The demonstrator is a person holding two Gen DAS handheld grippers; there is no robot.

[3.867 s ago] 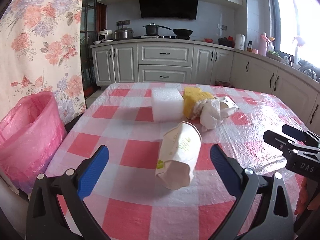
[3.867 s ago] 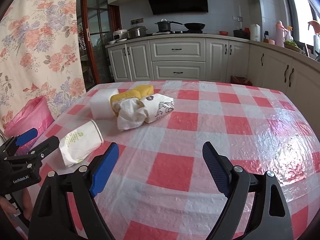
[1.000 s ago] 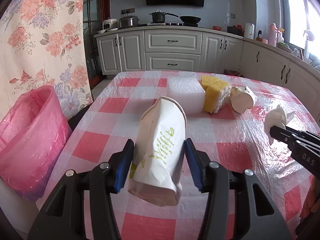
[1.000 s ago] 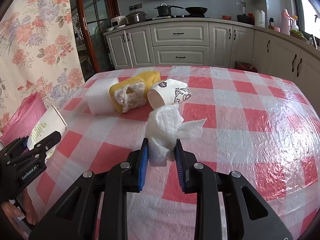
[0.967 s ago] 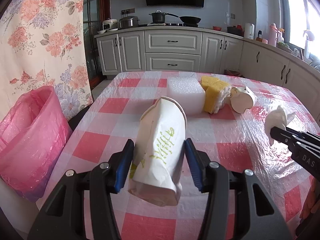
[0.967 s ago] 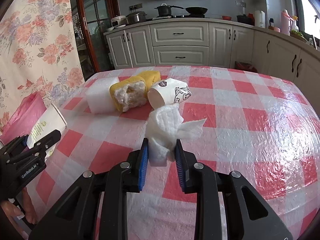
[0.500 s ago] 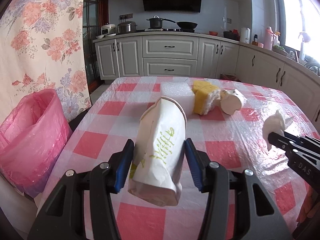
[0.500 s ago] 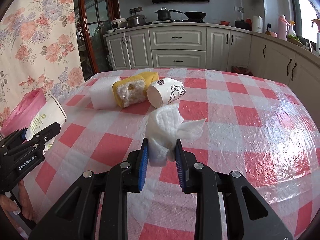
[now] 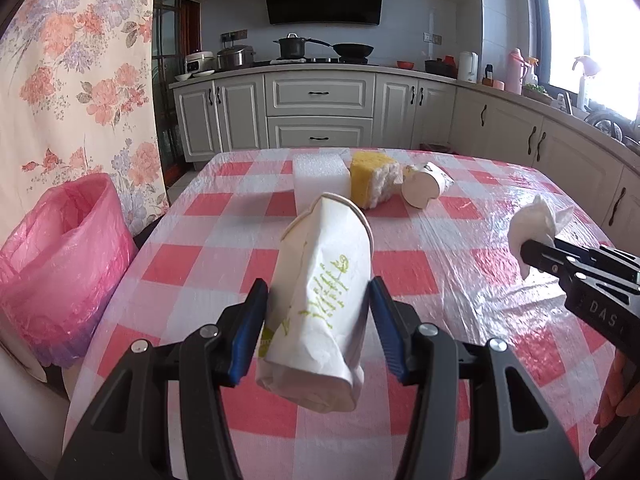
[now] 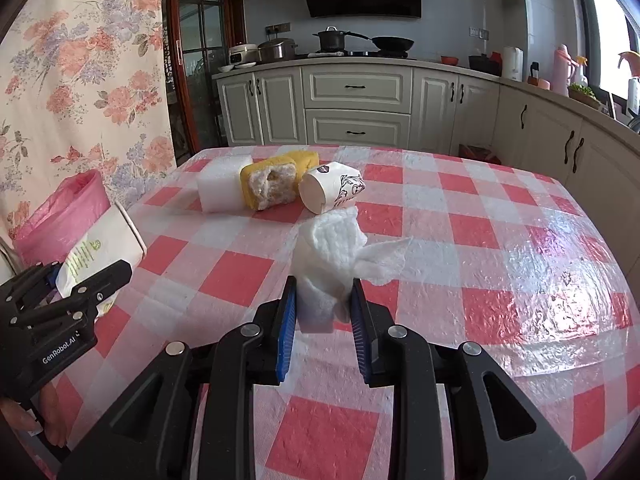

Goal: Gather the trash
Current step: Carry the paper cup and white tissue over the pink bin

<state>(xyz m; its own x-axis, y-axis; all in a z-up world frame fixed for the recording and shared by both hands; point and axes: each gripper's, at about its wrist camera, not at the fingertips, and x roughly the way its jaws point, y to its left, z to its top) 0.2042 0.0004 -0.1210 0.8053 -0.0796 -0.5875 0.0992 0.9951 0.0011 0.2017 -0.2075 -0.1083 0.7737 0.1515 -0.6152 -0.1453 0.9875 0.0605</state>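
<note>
My left gripper point(image 9: 318, 292) is shut on a crushed white paper cup point(image 9: 320, 296) with green print, held above the red-and-white checked table point(image 9: 420, 280). In the right wrist view my right gripper point(image 10: 323, 300) is shut on a crumpled white tissue point(image 10: 332, 260), also lifted off the cloth. Each view catches the other gripper at its edge: the tissue point(image 9: 532, 224) at the right, the cup point(image 10: 100, 248) at the left. A pink trash bag point(image 9: 60, 264) stands beside the table's left edge, below and left of the left gripper.
Left on the far part of the table are a white foam block point(image 10: 220, 188), a yellow sponge point(image 10: 276, 184) and a patterned paper cup point(image 10: 332, 192) lying on its side. Kitchen cabinets and a stove stand behind. A floral curtain hangs at the left.
Both grippers have drawn back from the far items with their loads still held, so the foam, sponge and cup look smaller and farther away.
</note>
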